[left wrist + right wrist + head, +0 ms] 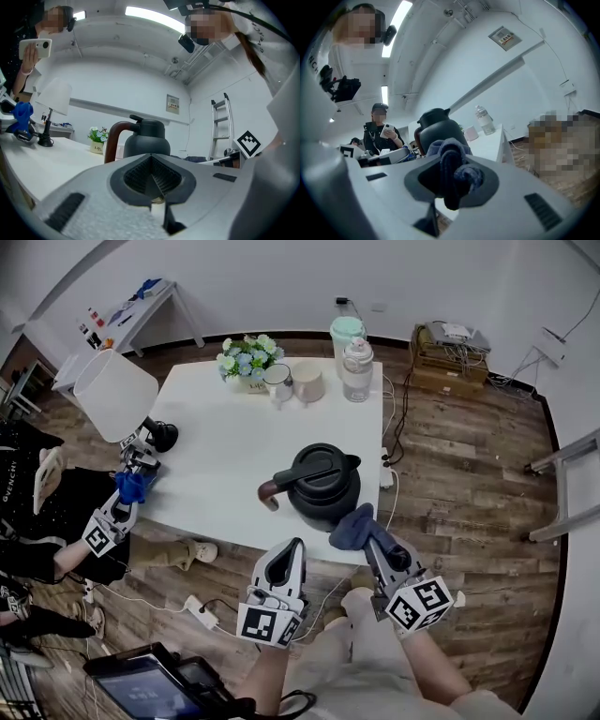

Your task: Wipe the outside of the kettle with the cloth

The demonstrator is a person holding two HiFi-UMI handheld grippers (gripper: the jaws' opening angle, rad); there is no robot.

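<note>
I see a matt, dark body on the kettle (323,486), smooth and barely reflecting. Its handle (270,491) is reddish-brown with a slight gloss; I cannot tell whether it is wood or plastic. The cloth (451,159) is a soft, fuzzy dark-blue fabric with a nubbly surface. The left gripper (152,174) has a pale grey plastic shell with a fine grainy, matt finish, and its pads (137,175) are dark and ribbed, like rubber. The right gripper (452,183) has the same shell. The table (225,446) top is white, smooth and matt. The floor (469,474) is grained wood plank. The bottle (357,371) looks like clear plastic.
</note>
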